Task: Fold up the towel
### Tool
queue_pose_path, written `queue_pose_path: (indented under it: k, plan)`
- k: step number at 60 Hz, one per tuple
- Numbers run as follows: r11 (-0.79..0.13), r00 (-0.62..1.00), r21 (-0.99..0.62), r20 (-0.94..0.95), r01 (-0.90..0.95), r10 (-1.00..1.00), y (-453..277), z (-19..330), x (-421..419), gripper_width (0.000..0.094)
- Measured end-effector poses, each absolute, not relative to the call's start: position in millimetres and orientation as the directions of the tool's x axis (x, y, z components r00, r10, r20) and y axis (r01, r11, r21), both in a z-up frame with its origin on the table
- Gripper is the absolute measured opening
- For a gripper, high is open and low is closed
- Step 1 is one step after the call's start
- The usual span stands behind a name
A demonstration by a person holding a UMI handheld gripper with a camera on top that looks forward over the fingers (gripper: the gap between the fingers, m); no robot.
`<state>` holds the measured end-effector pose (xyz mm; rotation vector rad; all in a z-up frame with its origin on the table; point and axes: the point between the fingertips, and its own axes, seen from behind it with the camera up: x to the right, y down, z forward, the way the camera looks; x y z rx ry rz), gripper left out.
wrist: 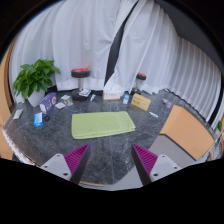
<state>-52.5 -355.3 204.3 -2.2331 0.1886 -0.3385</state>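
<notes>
A light green towel [102,124] lies flat on the dark marbled table [60,135], folded into a rectangle, beyond my fingers. My gripper [111,160] is held above the table's near part, well short of the towel. Its two fingers with magenta pads [76,157] stand wide apart, with nothing between them.
A potted green plant [36,75] stands at the back left. Small boxes and bottles [82,82] line the table's far edge before a white curtain. A blue item [39,119] lies left of the towel. An orange-backed chair [185,132] stands at the right.
</notes>
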Motion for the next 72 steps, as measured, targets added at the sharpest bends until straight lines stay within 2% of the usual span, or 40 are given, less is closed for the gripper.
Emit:
queue_pose_path:
  k: [13, 21, 35, 46, 49, 56, 58, 60, 62, 68, 72]
  plan:
    - [-0.663, 0.983, -0.749, 0.117, -0.008, -0.144, -294, 130, -114, 0.0841]
    - [-0.640, 0.994, -0.768, 0.086, 0.022, -0.068, -224, 97, -145, 0.0847]
    - [-0.621, 0.994, -0.777, 0.108, 0.103, 0.029, -102, 37, -169, 0.0847]
    - [-0.642, 0.989, -0.754, 0.135, 0.141, 0.059, -63, -11, -167, 0.0808]
    - [-0.622, 0.986, -0.766, 0.157, 0.162, 0.063, -58, -11, -165, 0.0758]
    - [-0.607, 0.980, -0.771, 0.186, 0.194, 0.078, -59, -14, -164, 0.0546]
    - [-0.603, 0.974, -0.767, 0.206, 0.219, 0.091, -60, -14, -163, 0.0429]
    - [-0.601, 0.964, -0.758, 0.248, 0.255, 0.095, -60, -14, -157, 0.0254]
    - [-0.590, 0.950, -0.752, 0.295, 0.294, 0.099, -58, -11, -152, 0.0144]
    - [-0.576, 0.928, -0.735, 0.348, 0.358, 0.133, -58, -11, -155, 0.0078]
    - [-0.584, 0.946, -0.748, 0.294, 0.315, 0.135, -57, -8, -160, 0.0068]
